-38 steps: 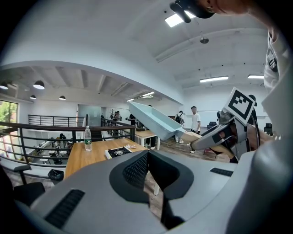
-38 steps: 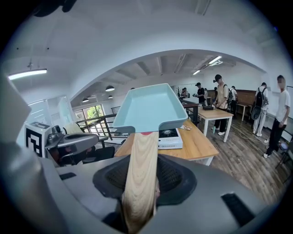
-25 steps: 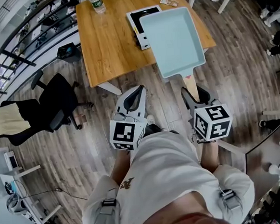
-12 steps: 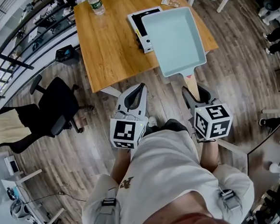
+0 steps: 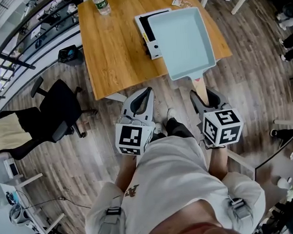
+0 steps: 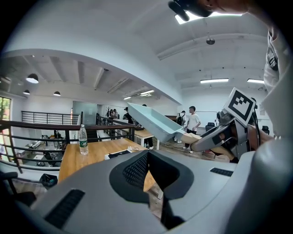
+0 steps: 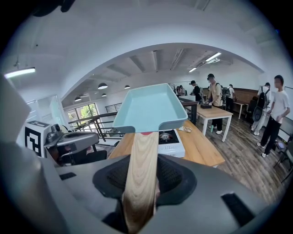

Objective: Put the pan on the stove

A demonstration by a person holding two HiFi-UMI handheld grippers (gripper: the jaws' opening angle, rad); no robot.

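Pale blue pan [image 5: 182, 39] carried above a wooden table [image 5: 112, 56]; open office, plank floor [image 5: 246, 73].
Right tool [image 5: 199, 95] clamped on the pan's wooden handle [image 5: 198, 86]; the pan is in the air, covering part of the stove [image 5: 149, 32] and not resting on it. Left tool [image 5: 146, 95] closed and empty, nearer the person than the stove, off the table. Water bottle [image 5: 100, 2] beyond the stove. Only the head view shows the black office chair [image 5: 60, 108] left of the stove; only the right gripper view shows the burner [image 7: 170, 135].
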